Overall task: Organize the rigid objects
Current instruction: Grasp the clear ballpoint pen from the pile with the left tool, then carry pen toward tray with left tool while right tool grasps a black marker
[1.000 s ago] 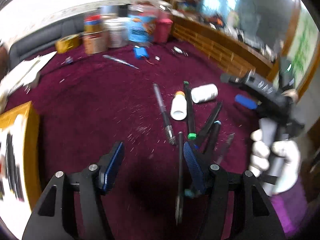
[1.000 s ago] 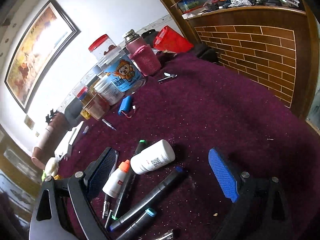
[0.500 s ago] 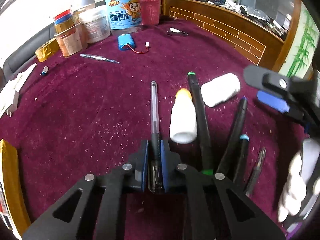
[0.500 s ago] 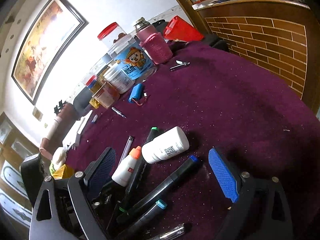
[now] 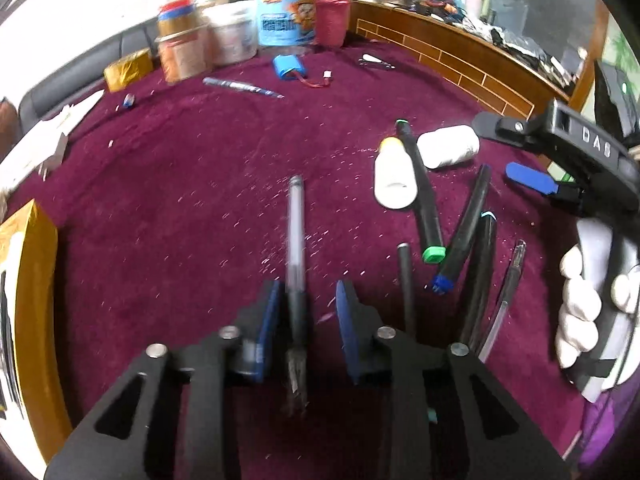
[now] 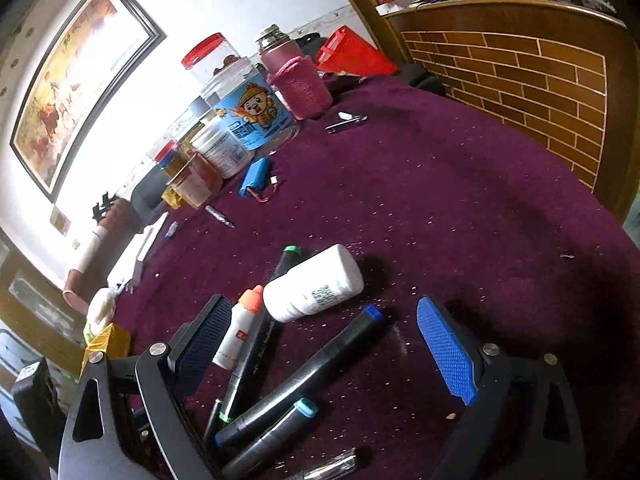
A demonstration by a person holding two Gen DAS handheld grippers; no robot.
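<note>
A clear gel pen (image 5: 296, 248) lies between the pads of my left gripper (image 5: 308, 300), whose jaws stand partly open and do not clamp it. To its right lie several black markers (image 5: 420, 200), a white glue bottle with an orange cap (image 5: 394, 178) and a white pill bottle (image 5: 448, 146). My right gripper (image 6: 324, 340) is open and empty, hovering over the same markers (image 6: 304, 372), glue bottle (image 6: 236, 336) and pill bottle (image 6: 312, 284). It also shows at the right of the left wrist view (image 5: 532, 178).
A maroon cloth (image 5: 180, 180) covers the table. Jars and tubs (image 5: 284, 20) stand at the far edge, with a blue battery pack (image 5: 288, 68), a pen (image 5: 240, 87) and nail clippers (image 5: 376, 62) before them. A yellow box (image 5: 28, 280) sits at left. A brick-pattern wall (image 6: 540, 80) stands at right.
My left gripper closed on the gel pen half a second ago, carried it left away from the pile, and its jaws have now parted. The right gripper stayed open over the pile.
</note>
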